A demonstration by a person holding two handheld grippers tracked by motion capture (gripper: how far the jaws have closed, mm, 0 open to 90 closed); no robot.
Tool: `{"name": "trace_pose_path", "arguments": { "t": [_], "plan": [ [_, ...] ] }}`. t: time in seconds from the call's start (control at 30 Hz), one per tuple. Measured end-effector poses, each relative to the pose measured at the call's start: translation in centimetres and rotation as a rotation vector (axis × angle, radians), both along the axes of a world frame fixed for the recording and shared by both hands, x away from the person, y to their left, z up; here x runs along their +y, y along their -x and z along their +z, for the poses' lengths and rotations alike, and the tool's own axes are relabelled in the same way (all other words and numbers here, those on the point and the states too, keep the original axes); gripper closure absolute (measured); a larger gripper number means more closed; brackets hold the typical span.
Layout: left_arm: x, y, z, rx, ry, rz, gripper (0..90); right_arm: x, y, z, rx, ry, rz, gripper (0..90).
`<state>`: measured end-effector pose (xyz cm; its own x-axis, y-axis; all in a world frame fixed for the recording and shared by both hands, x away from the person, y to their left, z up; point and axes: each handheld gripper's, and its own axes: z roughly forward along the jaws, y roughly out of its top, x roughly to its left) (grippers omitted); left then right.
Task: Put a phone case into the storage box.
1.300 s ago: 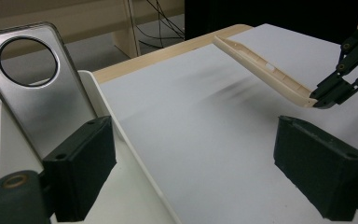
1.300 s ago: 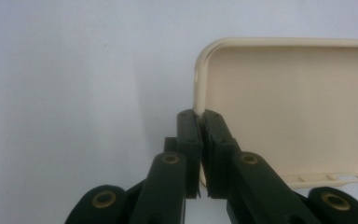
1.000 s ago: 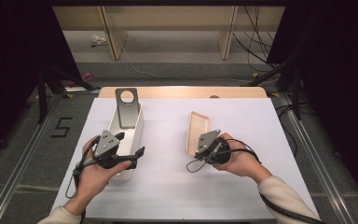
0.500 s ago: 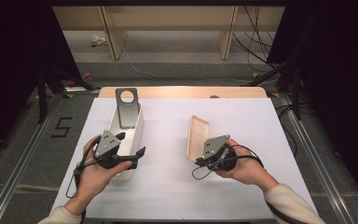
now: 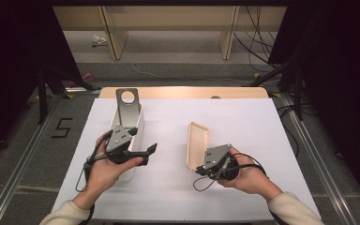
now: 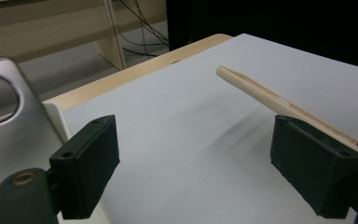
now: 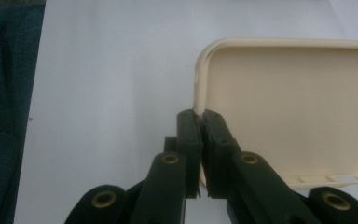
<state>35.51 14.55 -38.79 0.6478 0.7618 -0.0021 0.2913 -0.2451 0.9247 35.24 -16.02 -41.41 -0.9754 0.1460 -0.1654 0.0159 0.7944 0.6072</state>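
- Right gripper (image 5: 200,168) clamped tight on the near rim of the cream phone case (image 5: 197,145); jaws nearly touching, only the thin wall between the pads.
- Case is tilted up on its long edge, right of table centre, open hollow facing the right hand (image 5: 243,176). In the right gripper view (image 7: 307,107) it is smooth moulded plastic, with rounded corners and small slots along the lower edge.
- Left gripper (image 5: 140,154) has its jaws spread wide with nothing between them, over bare table next to the white tray (image 5: 138,123). Jaws eased in a touch just now, still nothing gripped.
- Left gripper view: case (image 6: 270,95) lies past the far jaw, well apart from it, with bare table in between.
- White tray is long, narrow and matte, at table left. A grey metal plate (image 5: 127,108) with a round hole stands in its far end, brushed finish, rounded top.
- Table (image 5: 262,122): flat white sheet over a pale wood top, wood strip showing at the far edge.
- Beyond: cables on the floor, dark tripod legs on both sides, floor marking "5" (image 5: 62,127) at left.
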Motion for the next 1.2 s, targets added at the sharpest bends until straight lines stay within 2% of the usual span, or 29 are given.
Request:
{"name": "trace_pose_path", "arguments": {
  "t": [0.17,0.4,0.5,0.57,0.87,0.97,1.1,1.2],
  "plan": [
    [-2.3,-1.2,0.6,0.057,-0.045,-0.037,16.3,0.1,0.4,0.1,-0.003,-0.005,0.012,87.0],
    [-4.9,-2.9,1.1,0.115,-0.047,-0.087,17.4,0.6,0.7,0.2,-0.012,-0.008,0.029,87.0],
    [-5.8,-3.7,1.1,0.177,-0.057,-0.106,21.0,0.8,0.9,0.3,-0.013,-0.007,0.032,87.0],
    [-6.3,-4.2,0.9,0.204,-0.056,-0.111,23.7,0.9,1.0,0.3,-0.015,-0.005,0.038,87.0],
    [-8.2,-6.4,0.1,0.298,-0.078,-0.069,28.5,1.3,1.2,0.4,-0.034,-0.004,0.052,87.0],
    [-8.6,-7.0,-0.1,0.344,-0.062,-0.062,32.7,1.4,1.3,0.5,-0.031,-0.007,0.057,87.0],
    [-9.1,-7.7,-0.3,0.38,-0.07,-0.058,37.8,1.4,1.4,0.5,-0.03,-0.004,0.063,87.0],
    [-9.4,-8.3,-0.5,0.419,-0.051,-0.041,42.2,1.5,1.5,0.5,-0.031,-0.003,0.064,87.0]
  ]
}}
